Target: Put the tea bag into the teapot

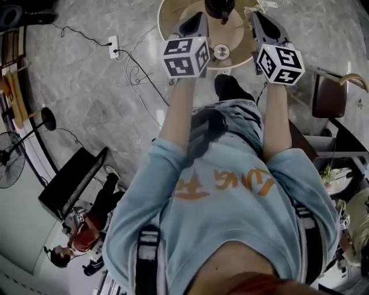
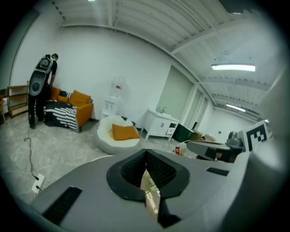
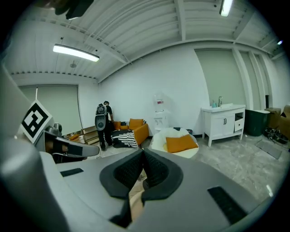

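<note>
Blue shirt (image 1: 230, 196) nearest; left tool (image 1: 195, 22) and right tool (image 1: 260, 22) both closed, empty, at round table (image 1: 239, 40).

Head view: dark pot-like object (image 1: 219, 8) at 12 o'clock was cut off by the top edge, type unclear. Round table (image 1: 173, 20) under it was cropped there too, and partly covered by left gripper (image 1: 196, 20) and right gripper (image 1: 260, 20). Small round item (image 1: 221, 52) on the table was too small to identify. Person's torso (image 1: 230, 190) hid the floor (image 1: 86, 86) from centre to 6 o'clock. In both gripper views, whatever showed through the slit below the jaws was blurred.
</note>
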`<state>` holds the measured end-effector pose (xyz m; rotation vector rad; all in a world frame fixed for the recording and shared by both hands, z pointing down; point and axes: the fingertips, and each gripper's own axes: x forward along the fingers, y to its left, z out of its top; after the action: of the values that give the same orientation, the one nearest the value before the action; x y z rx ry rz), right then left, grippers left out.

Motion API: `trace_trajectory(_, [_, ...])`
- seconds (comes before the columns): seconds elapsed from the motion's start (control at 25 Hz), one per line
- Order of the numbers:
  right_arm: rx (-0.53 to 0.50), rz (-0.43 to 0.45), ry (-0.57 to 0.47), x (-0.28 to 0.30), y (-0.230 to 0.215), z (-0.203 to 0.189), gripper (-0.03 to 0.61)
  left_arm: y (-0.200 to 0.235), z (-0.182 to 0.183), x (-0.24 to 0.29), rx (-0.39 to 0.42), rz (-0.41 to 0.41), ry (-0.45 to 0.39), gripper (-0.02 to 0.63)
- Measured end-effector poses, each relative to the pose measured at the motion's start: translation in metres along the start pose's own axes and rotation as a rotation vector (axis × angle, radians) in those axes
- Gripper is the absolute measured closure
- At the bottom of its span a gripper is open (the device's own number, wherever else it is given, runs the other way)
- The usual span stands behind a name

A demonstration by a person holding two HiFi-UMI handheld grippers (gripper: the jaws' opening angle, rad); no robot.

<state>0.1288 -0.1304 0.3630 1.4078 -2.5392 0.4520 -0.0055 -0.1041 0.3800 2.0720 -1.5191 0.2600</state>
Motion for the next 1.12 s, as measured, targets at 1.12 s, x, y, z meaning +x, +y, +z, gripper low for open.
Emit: trace_trajectory(1.12, [-0.085,-0.014,0.317,0.153,-0.042,-0.093,0.565,0.082,-0.049,0.155,-0.145,-0.046,0.276,0.588])
